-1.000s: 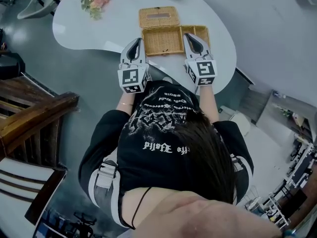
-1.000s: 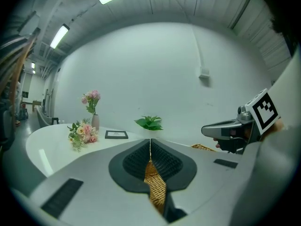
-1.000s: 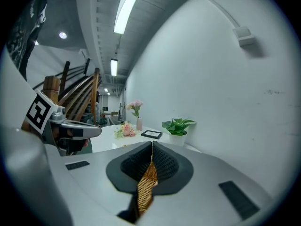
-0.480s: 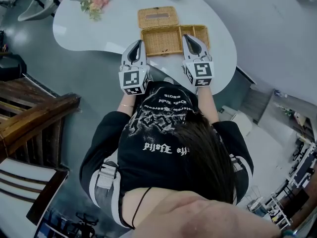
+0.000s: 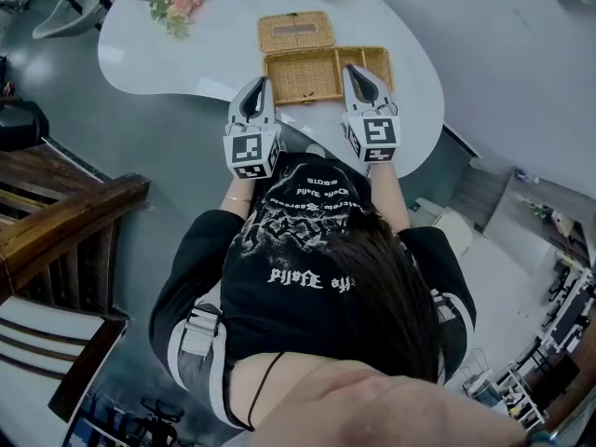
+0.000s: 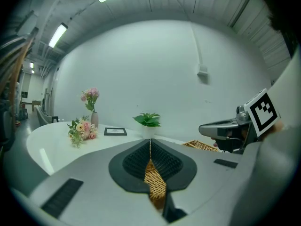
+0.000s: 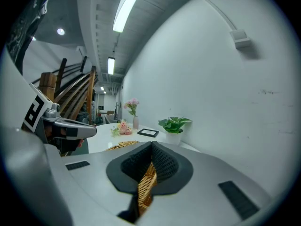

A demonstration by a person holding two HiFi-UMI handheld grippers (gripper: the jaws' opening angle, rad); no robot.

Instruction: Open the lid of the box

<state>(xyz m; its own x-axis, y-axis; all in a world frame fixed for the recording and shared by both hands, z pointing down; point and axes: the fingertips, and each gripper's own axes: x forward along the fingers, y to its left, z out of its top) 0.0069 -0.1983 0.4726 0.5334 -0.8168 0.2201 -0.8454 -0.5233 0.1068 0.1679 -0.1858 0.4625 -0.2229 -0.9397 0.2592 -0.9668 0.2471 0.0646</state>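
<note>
Both grippers sit low at the near edge of the rounded white table [image 5: 186, 59]. The left gripper [image 5: 255, 84] has its jaws closed down to a slit with tan weave filling it. The right gripper [image 5: 357, 70] is the same, pinched narrow on wicker. Which part of the weave each one grips is hard to tell, probably the front rim. The rectangular tan wicker box [image 5: 312, 74] stands open between the two grippers. Its flat woven lid [image 5: 296, 32] lies flipped back, touching the far side of the box. A small pink flower bunch [image 5: 179, 3] lies at the far left of the table.
</note>
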